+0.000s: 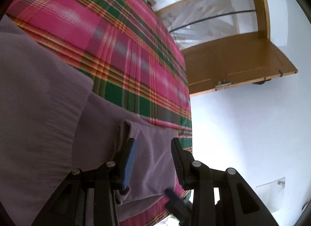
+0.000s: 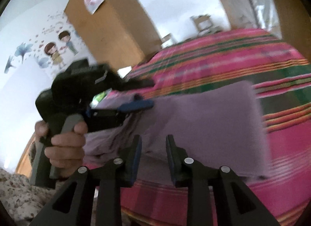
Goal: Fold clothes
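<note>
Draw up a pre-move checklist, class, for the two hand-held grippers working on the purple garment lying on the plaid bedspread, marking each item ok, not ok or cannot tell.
1. Soft purple fabric garment lies between the left gripper fingers: ok.
2. Left gripper clamped on the cloth: not ok, its jaws stand apart.
3. Right gripper clamped on the cloth: not ok, jaws apart with fabric between them.
4. Garment rests on the pink and green plaid bedspread: ok.
5. Garment lies flat: not ok, folds bunch near the left gripper in the right wrist view.
6. Far hem aligned: cannot tell, the picture is blurred.
</note>
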